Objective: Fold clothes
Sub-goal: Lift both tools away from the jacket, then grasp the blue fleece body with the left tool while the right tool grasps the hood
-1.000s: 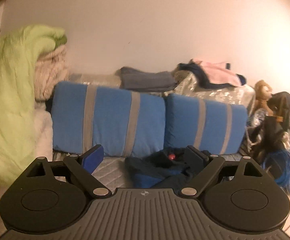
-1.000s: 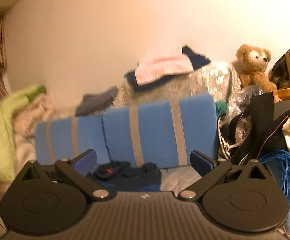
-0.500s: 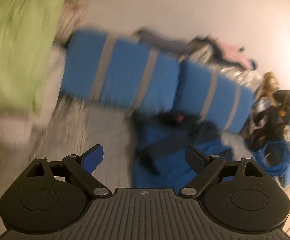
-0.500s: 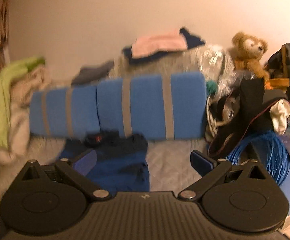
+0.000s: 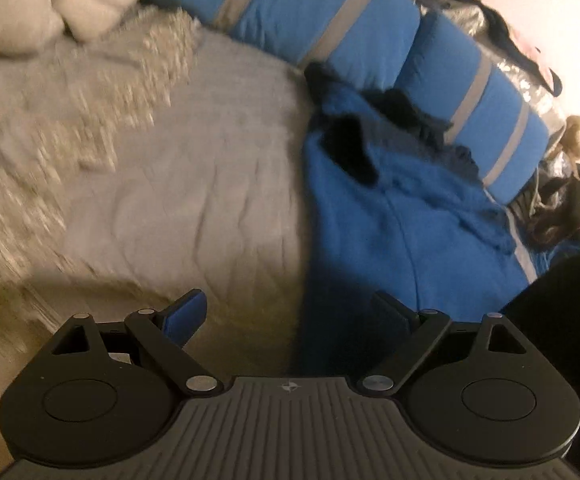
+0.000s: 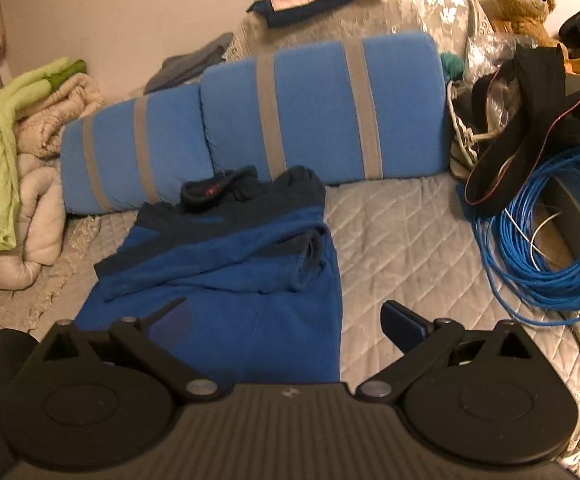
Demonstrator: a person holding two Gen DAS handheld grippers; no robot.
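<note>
1. Blue fleece garment (image 6: pixel 226 280) spread on grey quilt (image 6: pixel 402 240), ahead of and under both sets of fingertips.
2. Left gripper (image 5: pixel 294 316), right gripper (image 6: pixel 286 320): spread wide, empty.
3. Best pinching near corners squarely, lifting evenly.

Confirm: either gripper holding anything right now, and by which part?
Nothing held. Left gripper and right gripper are both open and empty above the blue garment lying on the quilted cover.

No legible text or labels anywhere.
</note>
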